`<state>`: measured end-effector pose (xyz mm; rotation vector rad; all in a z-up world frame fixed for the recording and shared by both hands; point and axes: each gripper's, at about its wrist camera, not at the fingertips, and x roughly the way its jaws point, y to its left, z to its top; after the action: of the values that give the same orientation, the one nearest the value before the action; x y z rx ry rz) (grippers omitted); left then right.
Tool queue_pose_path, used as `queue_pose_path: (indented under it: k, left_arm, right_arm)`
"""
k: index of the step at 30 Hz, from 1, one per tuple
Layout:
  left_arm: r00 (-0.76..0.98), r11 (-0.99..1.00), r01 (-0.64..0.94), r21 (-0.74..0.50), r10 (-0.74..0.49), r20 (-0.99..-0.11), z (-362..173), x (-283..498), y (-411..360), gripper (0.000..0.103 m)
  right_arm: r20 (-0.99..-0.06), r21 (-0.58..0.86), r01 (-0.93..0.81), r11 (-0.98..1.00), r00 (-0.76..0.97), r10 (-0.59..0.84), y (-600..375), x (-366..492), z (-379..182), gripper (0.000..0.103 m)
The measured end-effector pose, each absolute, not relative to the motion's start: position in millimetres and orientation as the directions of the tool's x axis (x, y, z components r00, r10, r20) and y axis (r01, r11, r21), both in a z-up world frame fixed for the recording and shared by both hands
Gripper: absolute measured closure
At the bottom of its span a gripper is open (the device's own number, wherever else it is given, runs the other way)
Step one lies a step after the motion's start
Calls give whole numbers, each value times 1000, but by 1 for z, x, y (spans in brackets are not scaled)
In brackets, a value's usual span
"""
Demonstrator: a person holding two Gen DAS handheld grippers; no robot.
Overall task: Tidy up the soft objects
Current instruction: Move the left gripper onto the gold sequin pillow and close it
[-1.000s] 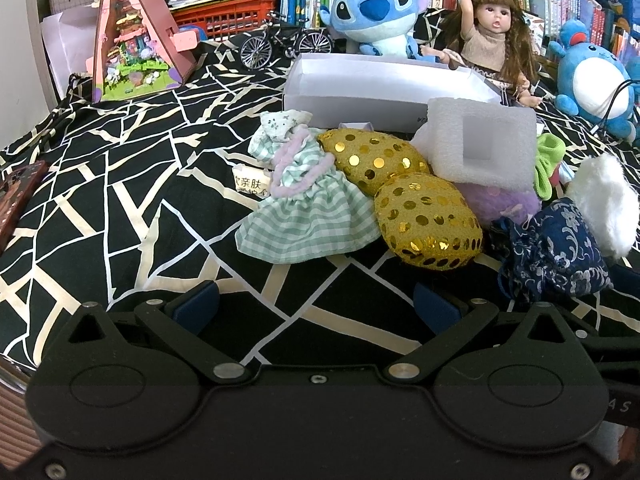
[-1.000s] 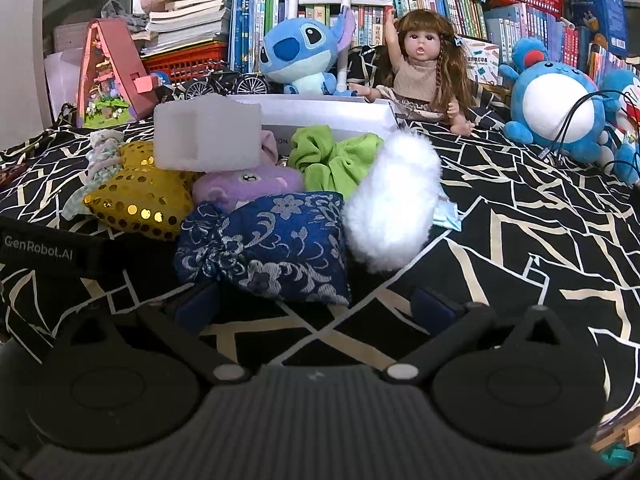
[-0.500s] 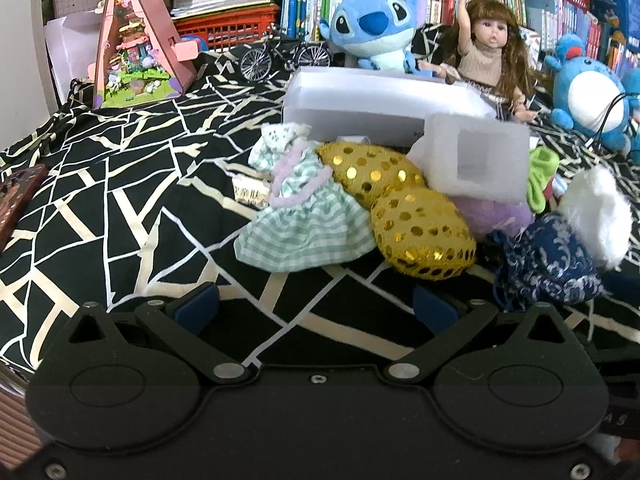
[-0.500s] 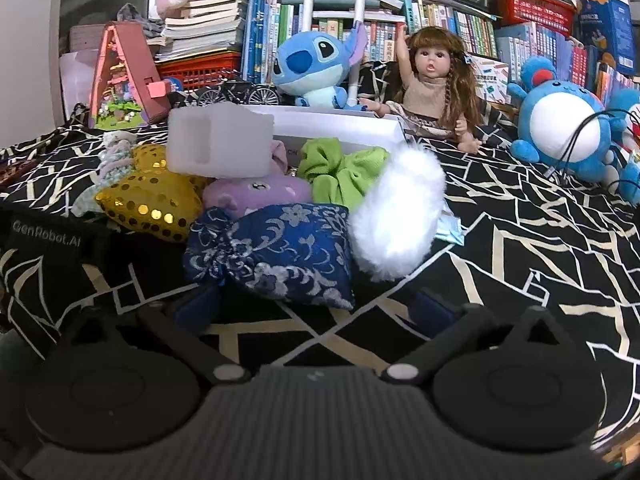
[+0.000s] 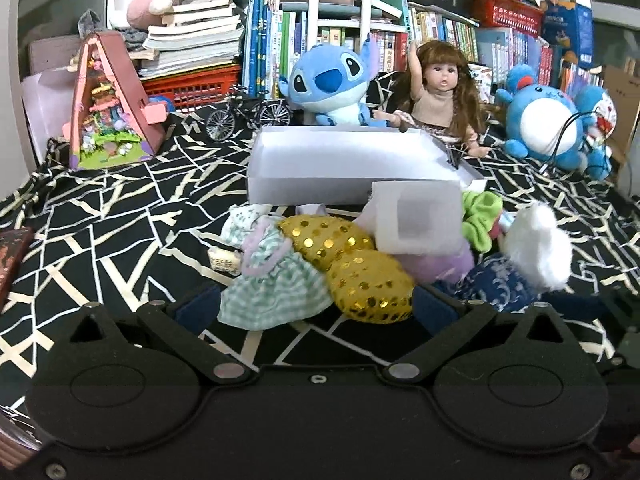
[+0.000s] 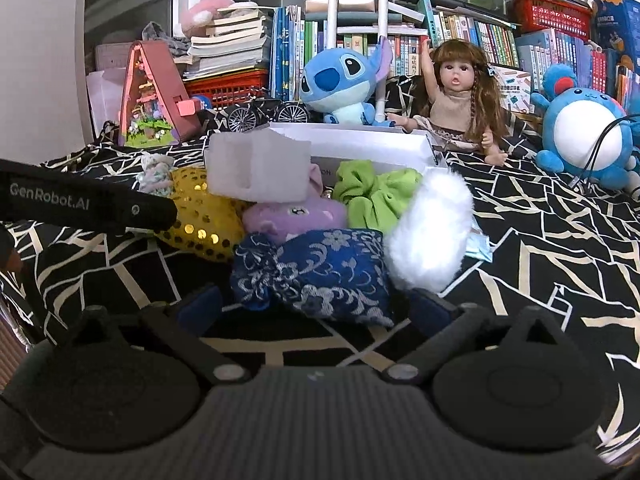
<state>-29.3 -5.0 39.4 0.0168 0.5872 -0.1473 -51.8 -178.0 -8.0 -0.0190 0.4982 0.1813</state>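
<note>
A pile of soft things lies on the black-and-white patterned cloth in front of a white open box [image 5: 340, 168]. My left gripper [image 5: 316, 308] is low before the pile with its jaws closing. The hem of a green checked doll dress [image 5: 276, 284] and a gold sequin pouch [image 5: 372, 284] lie between its fingers, not clearly pressed. My right gripper [image 6: 316, 304] stands open around the near edge of a blue floral pouch [image 6: 316, 272]. Behind that pouch are a white fluffy piece [image 6: 432, 228], a green scrunchie [image 6: 372, 196], a purple plush [image 6: 296, 216] and a white foam block [image 6: 260, 168].
Behind the box sit a blue plush [image 5: 328, 84], a doll [image 5: 440, 96] and a toy bicycle [image 5: 248, 116]. A triangular dollhouse [image 5: 112, 112] stands at the left and a round blue plush with a cable [image 5: 552, 120] at the right. Bookshelves close off the back.
The left wrist view has lifted and tilted up, so the pile sits lower in it, nearer the fingers. The left jaws have narrowed a little. The left gripper's body now shows higher in the right view.
</note>
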Motion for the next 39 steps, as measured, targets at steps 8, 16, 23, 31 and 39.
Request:
queue_pose_path:
  k: [8, 16, 23, 31, 39]
  left_arm:
    - [770, 969, 188, -161, -247, -588, 42, -19, -2, 49]
    - [747, 963, 189, -192, -268, -608, 36, -4, -7, 54]
    - [738, 962, 180, -206, -271, -618, 30, 8, -11, 53]
    - [732, 965, 173, -198, -261, -630, 23, 17, -18, 41]
    - [720, 965, 154, -212, -257, -645, 16, 26, -22, 37]
  right_arm:
    - [-457, 11, -185, 983, 873, 170, -173, -48, -4, 8]
    - [-446, 4, -187, 982, 879, 169, -172, -45, -3, 12]
    - [-436, -20, -188, 982, 886, 161, -167, -40, -4, 12]
    - [-436, -32, -177, 984, 888, 146, -163, -34, -6, 7]
    - [-442, -13, -162, 987, 886, 140, -167, -28, -9, 2]
